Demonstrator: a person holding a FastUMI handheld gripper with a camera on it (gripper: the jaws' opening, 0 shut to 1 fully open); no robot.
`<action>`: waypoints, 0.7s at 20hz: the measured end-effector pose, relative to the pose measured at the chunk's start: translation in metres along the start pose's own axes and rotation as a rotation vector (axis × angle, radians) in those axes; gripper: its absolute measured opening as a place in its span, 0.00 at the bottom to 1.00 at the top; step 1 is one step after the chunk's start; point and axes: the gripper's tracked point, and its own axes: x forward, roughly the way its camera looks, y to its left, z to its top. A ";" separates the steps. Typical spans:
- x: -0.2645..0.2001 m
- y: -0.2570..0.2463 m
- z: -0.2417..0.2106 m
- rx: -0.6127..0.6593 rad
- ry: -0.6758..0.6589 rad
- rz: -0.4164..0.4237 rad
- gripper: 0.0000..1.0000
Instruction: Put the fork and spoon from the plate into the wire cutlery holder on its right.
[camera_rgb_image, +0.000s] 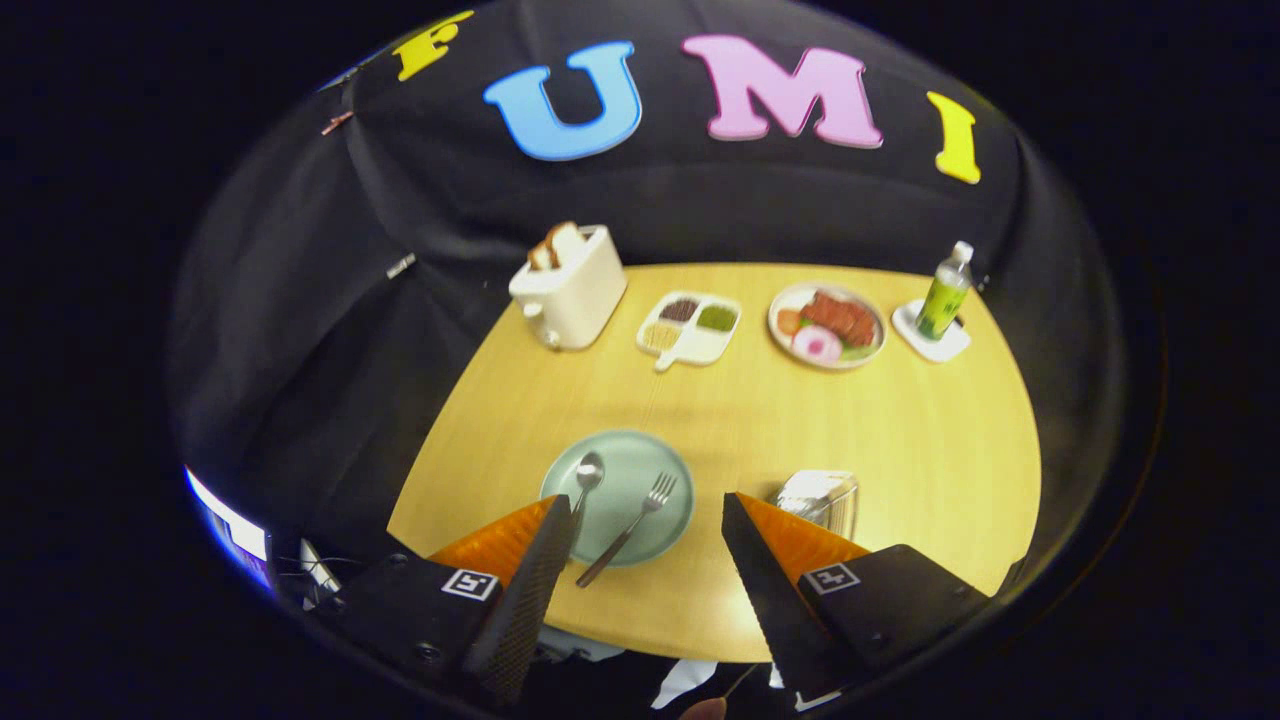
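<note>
A pale green plate (640, 470) lies on the wooden table near its front edge. On it rest a spoon (586, 474), at the left, and a fork (632, 527), whose handle sticks out over the plate's front rim. To the plate's right stands the wire cutlery holder (822, 497), partly hidden behind my right finger. My gripper (648, 508) hovers above the plate, open wide. The fork lies between the fingers, and the spoon's handle runs under the left fingertip (555, 515). Nothing is held.
Along the table's far side stand a cream toaster (570, 285) with bread in it, a divided snack tray (690, 328), a plate of food (826, 325) and a green bottle (944, 295) on a white coaster. Black cloth surrounds the table.
</note>
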 end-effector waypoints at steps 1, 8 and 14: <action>0.016 0.004 -0.013 0.003 0.059 -0.011 0.92; 0.118 0.020 -0.082 0.062 0.299 -0.104 0.71; 0.160 0.007 -0.104 0.115 0.386 -0.217 0.69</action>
